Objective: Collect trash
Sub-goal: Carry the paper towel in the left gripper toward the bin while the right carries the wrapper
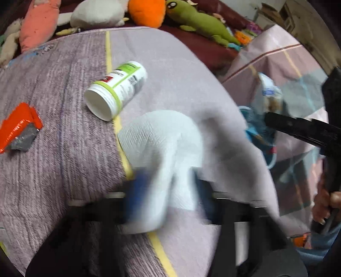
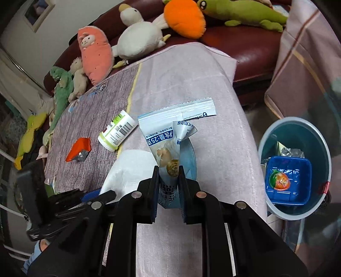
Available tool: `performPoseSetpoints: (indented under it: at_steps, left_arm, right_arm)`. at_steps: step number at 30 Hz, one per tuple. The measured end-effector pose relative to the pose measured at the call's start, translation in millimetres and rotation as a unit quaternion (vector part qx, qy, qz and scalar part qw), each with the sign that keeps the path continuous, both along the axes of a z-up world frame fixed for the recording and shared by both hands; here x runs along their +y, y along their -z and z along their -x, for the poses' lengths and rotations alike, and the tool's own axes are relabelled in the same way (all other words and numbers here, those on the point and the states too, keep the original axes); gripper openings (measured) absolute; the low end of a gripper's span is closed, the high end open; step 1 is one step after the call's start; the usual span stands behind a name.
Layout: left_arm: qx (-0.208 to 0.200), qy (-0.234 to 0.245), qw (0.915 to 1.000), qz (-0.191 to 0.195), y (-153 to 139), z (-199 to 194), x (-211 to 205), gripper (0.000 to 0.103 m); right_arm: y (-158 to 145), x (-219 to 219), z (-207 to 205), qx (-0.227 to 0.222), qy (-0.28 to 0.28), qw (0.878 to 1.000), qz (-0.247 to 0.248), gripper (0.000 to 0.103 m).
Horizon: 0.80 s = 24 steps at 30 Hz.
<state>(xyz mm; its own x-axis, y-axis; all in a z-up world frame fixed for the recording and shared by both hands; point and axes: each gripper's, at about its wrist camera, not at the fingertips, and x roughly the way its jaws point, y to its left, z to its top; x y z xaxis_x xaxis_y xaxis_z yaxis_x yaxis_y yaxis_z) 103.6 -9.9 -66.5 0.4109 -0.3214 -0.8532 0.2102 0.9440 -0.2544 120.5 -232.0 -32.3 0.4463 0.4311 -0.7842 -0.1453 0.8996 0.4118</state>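
the cloth-covered table (image 2: 187, 85) is taken as the landmark; its cover is seen as woven purple on one side and plain pink on the other, split by a yellow stripe. behind the table, a dark red sofa (image 2: 245, 42) is lined with plush toys: a white duck (image 2: 138, 38), an orange plush (image 2: 184, 19), a green lizard (image 2: 245, 13) and a pink one with a face (image 2: 96, 55). to the right of the table, lower down, a blue waste bin (image 2: 295, 168) is seen, with a blue tray bearing an orange picture (image 2: 287, 181) already inside.

on the table, near its front edge, a white paper towel (image 1: 162, 149) is bunched up and is gripped between the blue pads of the left gripper (image 1: 168, 191); the view is blurred there. a white pill bottle with a green label (image 1: 116, 90) lies on its side over the yellow stripe, just behind the towel. an orange and silver wrapper (image 1: 18, 127) lies on the purple side, left of the bottle and apart from it.

above the pink side of the table, a blue and white snack packet (image 2: 170, 136) is held upright and lifted, its lower end clamped between the closed jaws of the right gripper (image 2: 169, 181).
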Motion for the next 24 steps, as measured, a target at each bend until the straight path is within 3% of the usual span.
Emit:
performPoseSetpoints:
  at_steps: [1, 9, 13, 17, 20, 22, 24]
  left_arm:
    - [-0.006, -0.007, 0.9999, -0.007, 0, -3, 1, 0.089]
    - [0.012, -0.003, 0.9988, -0.048, 22, -22, -10, 0.09]
    - [0.014, 0.012, 0.9979, -0.062, 31, -18, -17, 0.096]
    - [0.002, 0.026, 0.9955, -0.092, 34, -10, -28, 0.095]
    - [-0.01, 0.015, 0.993, -0.116, 32, -7, -25, 0.065]
    - [0.004, -0.003, 0.9958, -0.092, 26, -13, -13, 0.017]
    - [0.015, -0.028, 0.9968, -0.074, 23, -17, -1, 0.01]
  right_arm:
    - [1, -3, 1, 0.001, 0.002, 1.0, -0.003, 0.016]
    - [10, -11, -4, 0.011, 0.005, 1.0, -0.012, 0.016]
    - [12, -17, -5, 0.014, 0.011, 1.0, -0.012, 0.017]
    - [16, -20, -8, 0.02, 0.016, 1.0, -0.015, 0.018]
    - [18, -21, -8, 0.02, 0.017, 0.999, -0.018, 0.018]
    - [20, -22, -7, 0.02, 0.017, 0.999, -0.02, 0.018]
    - [20, -23, -6, 0.02, 0.018, 0.999, -0.022, 0.018]
